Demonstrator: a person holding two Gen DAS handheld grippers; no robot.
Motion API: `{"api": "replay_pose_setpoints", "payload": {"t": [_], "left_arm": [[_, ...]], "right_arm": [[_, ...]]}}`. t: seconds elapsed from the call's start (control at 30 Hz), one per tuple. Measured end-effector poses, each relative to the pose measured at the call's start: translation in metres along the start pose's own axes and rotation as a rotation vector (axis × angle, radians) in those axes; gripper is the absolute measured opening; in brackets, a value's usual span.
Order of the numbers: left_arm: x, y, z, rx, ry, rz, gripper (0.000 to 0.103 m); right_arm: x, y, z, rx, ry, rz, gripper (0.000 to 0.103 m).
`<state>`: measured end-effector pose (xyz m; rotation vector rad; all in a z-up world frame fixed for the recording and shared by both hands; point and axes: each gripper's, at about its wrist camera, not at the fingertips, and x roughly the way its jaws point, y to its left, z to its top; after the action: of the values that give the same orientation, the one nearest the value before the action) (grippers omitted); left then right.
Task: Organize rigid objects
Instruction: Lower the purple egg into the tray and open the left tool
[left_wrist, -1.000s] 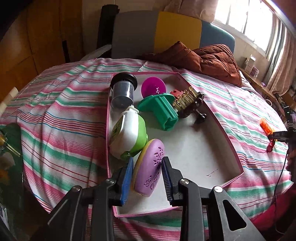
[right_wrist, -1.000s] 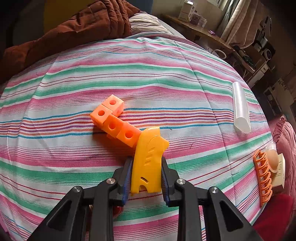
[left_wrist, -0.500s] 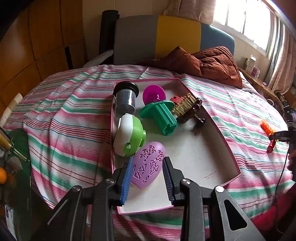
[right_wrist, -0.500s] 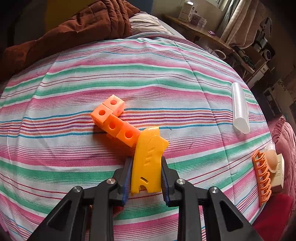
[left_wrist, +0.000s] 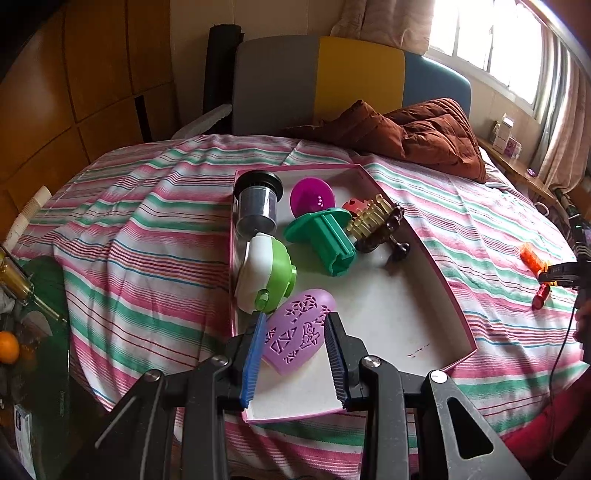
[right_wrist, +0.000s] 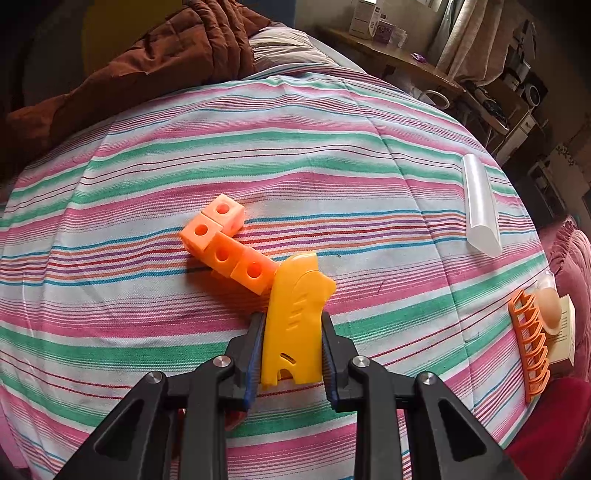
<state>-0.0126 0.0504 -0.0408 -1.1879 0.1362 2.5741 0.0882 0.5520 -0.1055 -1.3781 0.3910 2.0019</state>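
Note:
In the left wrist view a pink-rimmed white tray (left_wrist: 448, 291) lies on the striped bed. A purple oval stencil piece (left_wrist: 299, 330) lies flat in its near left corner. My left gripper (left_wrist: 295, 354) is open and stands over it, apart from it. The tray also holds a green-and-white case (left_wrist: 264, 273), a clear cup with a black lid (left_wrist: 256, 203), a magenta bowl (left_wrist: 312, 195), a green mushroom-shaped piece (left_wrist: 325, 236) and a brown comb clip (left_wrist: 376, 225). In the right wrist view my right gripper (right_wrist: 291, 347) is shut on a yellow plastic piece (right_wrist: 293, 321), next to orange linked cubes (right_wrist: 225, 243).
A clear plastic bar (right_wrist: 480, 206) lies at the right of the bed. An orange hair claw (right_wrist: 530, 350) and an egg-shaped thing (right_wrist: 548, 302) sit at the right edge. A brown quilt (left_wrist: 417, 129) is bunched at the head. Glass bottles (left_wrist: 18, 288) stand at the left.
My left gripper let go of the purple piece, which went from on edge between the fingers to flat in the tray, and the gripper drew back and up. The right gripper has not moved.

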Motion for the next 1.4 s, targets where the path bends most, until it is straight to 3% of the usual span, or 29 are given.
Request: {"api": "replay_pose_setpoints", "payload": {"t": [0.27,0.6,0.93,1.4], "left_arm": [[-0.004,-0.001,0.001,0.0,-0.011,0.006,0.033],[-0.007,-0.001,0.001,-0.004,-0.026,0.018,0.033],[-0.009,0.008,0.0,-0.03,-0.03,0.018,0.033],[-0.011,0.022,-0.004,-0.068,-0.036,0.027,0.033]], "right_arm": [[-0.014,-0.006,0.004,0.041,-0.059,0.038,0.027],[-0.04,0.01,0.008,-0.014,-0.187,0.185,0.027],[-0.064,0.073,-0.018,-0.248,-0.204,0.309,0.027],[-0.143,0.194,-0.083,-0.506,-0.25,0.577,0.027]]}}
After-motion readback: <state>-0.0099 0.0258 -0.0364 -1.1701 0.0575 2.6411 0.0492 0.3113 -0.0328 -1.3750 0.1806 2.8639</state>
